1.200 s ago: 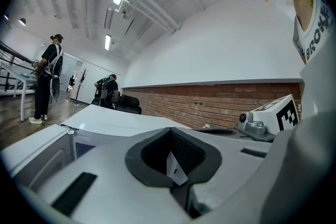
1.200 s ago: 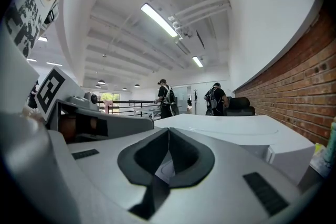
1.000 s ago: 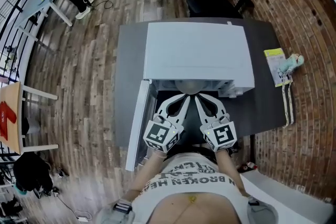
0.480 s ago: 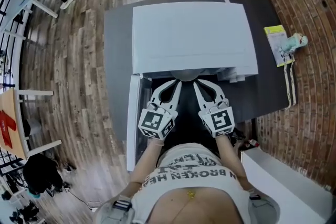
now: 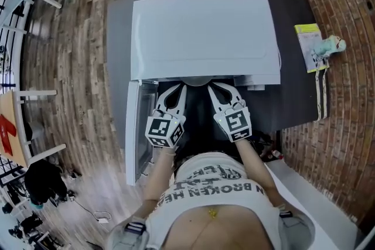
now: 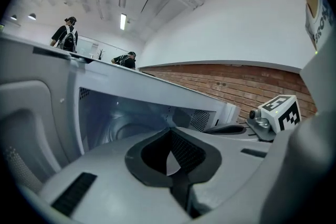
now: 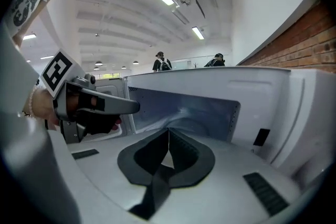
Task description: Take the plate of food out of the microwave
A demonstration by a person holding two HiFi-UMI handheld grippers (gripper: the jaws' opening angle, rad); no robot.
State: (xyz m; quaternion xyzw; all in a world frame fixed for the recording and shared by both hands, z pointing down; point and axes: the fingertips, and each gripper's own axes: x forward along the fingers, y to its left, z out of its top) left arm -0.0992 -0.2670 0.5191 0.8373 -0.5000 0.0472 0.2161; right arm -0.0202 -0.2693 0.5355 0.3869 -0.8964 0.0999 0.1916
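Pressing both pairs of jaws together on nothing, pointing left gripper [image 5: 173,91] and right gripper [image 5: 218,89] into open microwave [image 5: 202,32] on counter [image 5: 293,96], door [image 5: 133,132] at left

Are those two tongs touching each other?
Apart. The head view shows a dark gap between the left tongs and the right tongs at the microwave's open front.

Head view looks down; both gripper views closely face microwave [image 5: 202,35].
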